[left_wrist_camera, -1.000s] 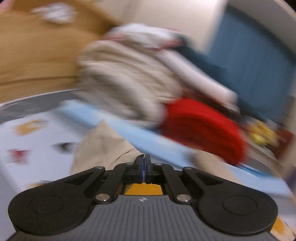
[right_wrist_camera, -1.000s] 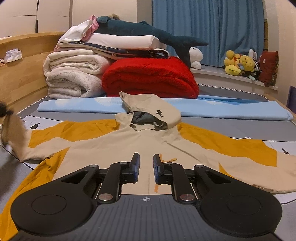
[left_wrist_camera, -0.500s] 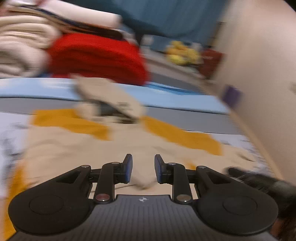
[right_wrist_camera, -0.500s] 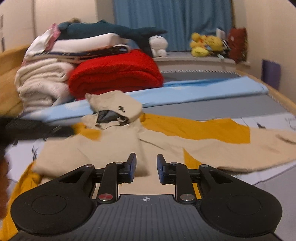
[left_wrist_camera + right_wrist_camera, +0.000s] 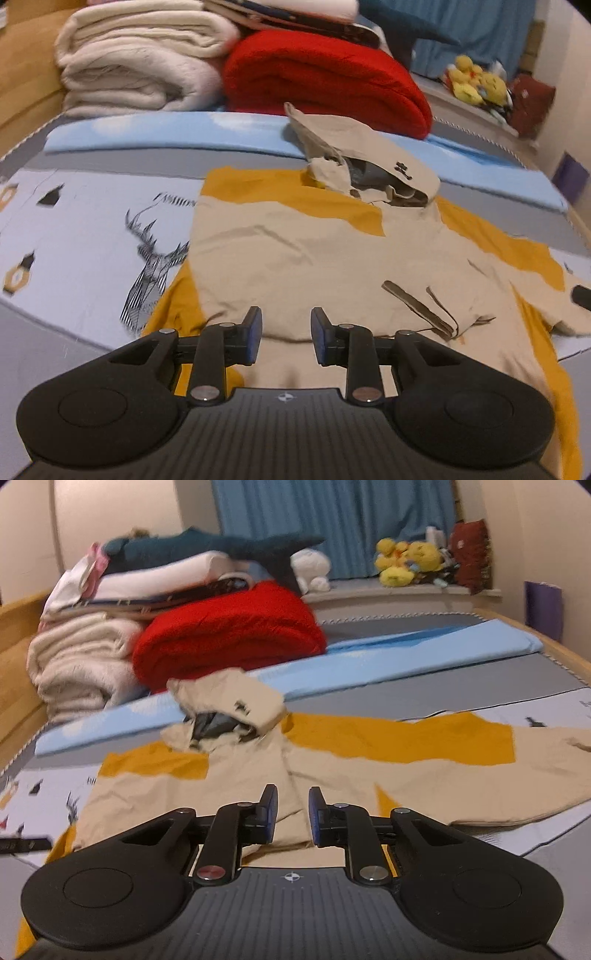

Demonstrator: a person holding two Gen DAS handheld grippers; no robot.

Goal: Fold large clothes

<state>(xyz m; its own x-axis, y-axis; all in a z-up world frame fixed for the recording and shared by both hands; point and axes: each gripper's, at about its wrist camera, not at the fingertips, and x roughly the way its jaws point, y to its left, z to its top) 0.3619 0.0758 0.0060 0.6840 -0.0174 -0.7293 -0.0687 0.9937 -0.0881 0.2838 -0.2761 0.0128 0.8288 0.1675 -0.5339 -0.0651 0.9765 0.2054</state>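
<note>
Left wrist view: the left gripper (image 5: 286,334) hovers with its jaws spread and nothing between them, where a second ago they were pressed together on beige cloth. The hoodie (image 5: 332,258) lies flat on the bed (image 5: 74,236), filling the frame from 9 to 3 o'clock. Its left sleeve now rests folded across the body, the cuff and drawcords (image 5: 424,306) lying at about 3 o'clock of the jaws. The hood (image 5: 369,158) sits crumpled at 12 o'clock, before a red blanket (image 5: 325,77).

Right wrist view: the right gripper (image 5: 293,814) is likewise spread and empty, low over the hoodie's (image 5: 369,775) chest. The right sleeve (image 5: 517,771) stretches out unfolded toward 3 o'clock. A dark tip at 9 o'clock, probably the other tool, is too blurred to tell.

The first sleeve fold looks done and released; the right sleeve is likely next, then the body.
</note>
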